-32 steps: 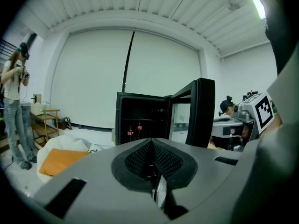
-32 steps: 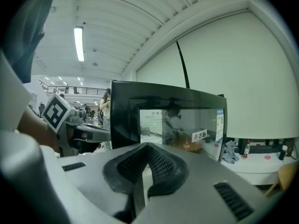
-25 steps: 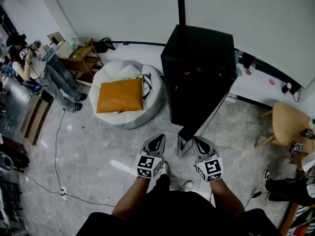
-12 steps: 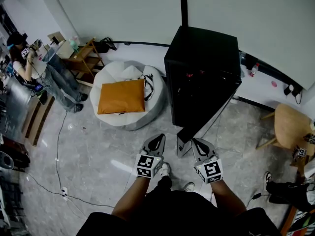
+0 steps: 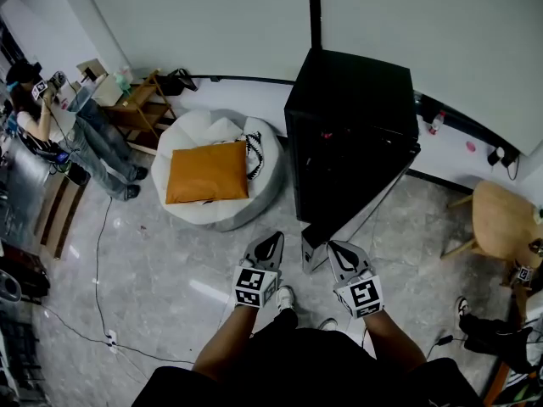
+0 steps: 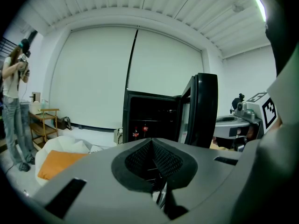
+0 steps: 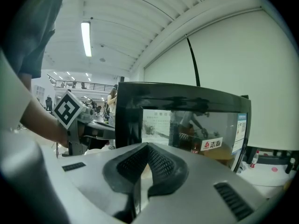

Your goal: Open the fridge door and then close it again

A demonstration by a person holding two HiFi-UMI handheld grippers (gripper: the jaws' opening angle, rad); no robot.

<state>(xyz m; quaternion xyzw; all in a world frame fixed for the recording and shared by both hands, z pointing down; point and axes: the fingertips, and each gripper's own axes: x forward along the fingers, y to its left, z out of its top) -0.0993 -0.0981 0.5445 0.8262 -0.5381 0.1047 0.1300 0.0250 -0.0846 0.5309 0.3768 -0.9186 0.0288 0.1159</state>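
Note:
The black fridge (image 5: 348, 134) stands against the white wall with its glass door (image 5: 316, 242) swung out towards me. Inside, bottles show on a shelf (image 6: 139, 132). My left gripper (image 5: 270, 240) is shut and empty, just left of the door's free edge. My right gripper (image 5: 338, 248) is just right of that edge, also shut with nothing held. In the left gripper view the door (image 6: 202, 111) stands edge-on ahead of the jaws. In the right gripper view the door's glass pane (image 7: 187, 125) fills the space beyond the closed tips. Neither gripper touches the door.
A white beanbag with an orange cushion (image 5: 208, 170) lies left of the fridge, and a wooden shelf (image 5: 140, 100) stands behind it. A person (image 5: 51, 117) stands far left. A round wooden table (image 5: 505, 219) is at the right. A cable (image 5: 102, 253) runs over the floor.
Both grippers have drifted slightly along with my view. The door stays open at the same angle, and both grippers stay shut.

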